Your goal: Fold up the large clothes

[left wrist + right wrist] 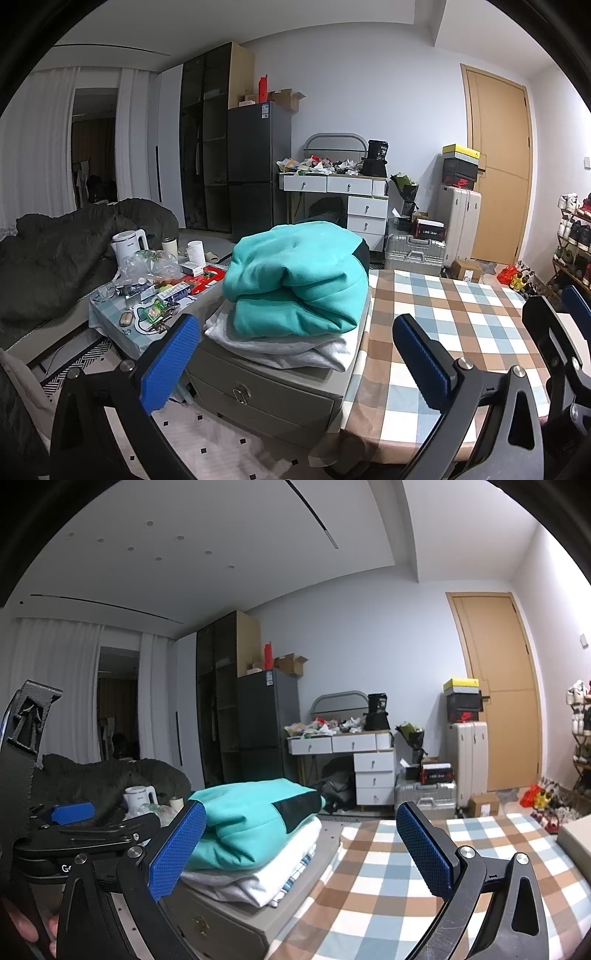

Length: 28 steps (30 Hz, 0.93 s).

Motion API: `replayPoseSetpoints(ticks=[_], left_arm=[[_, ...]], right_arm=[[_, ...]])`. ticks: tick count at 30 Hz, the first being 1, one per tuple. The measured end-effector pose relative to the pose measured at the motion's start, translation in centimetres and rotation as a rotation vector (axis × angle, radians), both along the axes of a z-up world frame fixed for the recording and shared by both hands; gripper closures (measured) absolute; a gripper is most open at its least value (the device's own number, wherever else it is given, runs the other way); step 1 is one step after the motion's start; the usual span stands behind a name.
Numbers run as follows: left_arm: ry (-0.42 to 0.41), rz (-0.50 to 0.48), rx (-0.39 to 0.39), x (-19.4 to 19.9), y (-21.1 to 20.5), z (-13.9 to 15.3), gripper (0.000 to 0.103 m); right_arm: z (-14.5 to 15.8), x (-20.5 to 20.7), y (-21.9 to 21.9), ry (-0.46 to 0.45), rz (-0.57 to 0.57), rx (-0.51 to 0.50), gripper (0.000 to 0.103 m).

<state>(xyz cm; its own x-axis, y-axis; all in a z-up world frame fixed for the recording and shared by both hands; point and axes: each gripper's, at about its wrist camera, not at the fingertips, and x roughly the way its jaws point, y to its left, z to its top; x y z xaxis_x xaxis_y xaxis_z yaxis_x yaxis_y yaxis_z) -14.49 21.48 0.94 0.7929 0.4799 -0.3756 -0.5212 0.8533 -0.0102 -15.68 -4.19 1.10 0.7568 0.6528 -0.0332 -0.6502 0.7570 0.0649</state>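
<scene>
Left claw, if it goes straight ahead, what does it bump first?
Probably the folded teal fleece garment on the grey drawer cabinet; the open left claw points at that pile, though depth is unclear.

A teal garment (295,273) with a black panel is seen on top of white and light grey folded clothes (280,347). The cabinet (258,391) beneath is coloured grey-green. To the right, a cloth (454,328) checked in brown, pale blue and white is spread. Blue textured pads in black frames are shown on the left tool (295,354) and the right tool (301,849). Far right, a tan door (498,162) is set in a pale wall.
</scene>
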Motion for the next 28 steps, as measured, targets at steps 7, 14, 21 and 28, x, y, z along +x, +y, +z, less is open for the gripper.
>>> replayPoseSetpoints(ticks=[7, 14, 21, 28], left_arm=[[-0.003, -0.002, 0.004, 0.1, 0.3, 0.0, 0.001], [0.002, -0.009, 0.002, 0.4, 0.5, 0.1, 0.001], [0.011, -0.032, -0.001, 1.1, 0.3, -0.1, 0.001], [-0.006, -0.052, 0.047, 0.9, -0.8, -0.2, 0.001]], right_arm=[[0.0, 0.1, 0.0, 0.009, 0.003, 0.003, 0.0], [-0.1, 0.2, -0.2, 0.017, -0.004, 0.009, 0.0], [-0.3, 0.4, -0.4, 0.028, -0.012, 0.017, 0.0], [-0.4, 0.6, -0.4, 0.048, -0.011, 0.025, 0.0]])
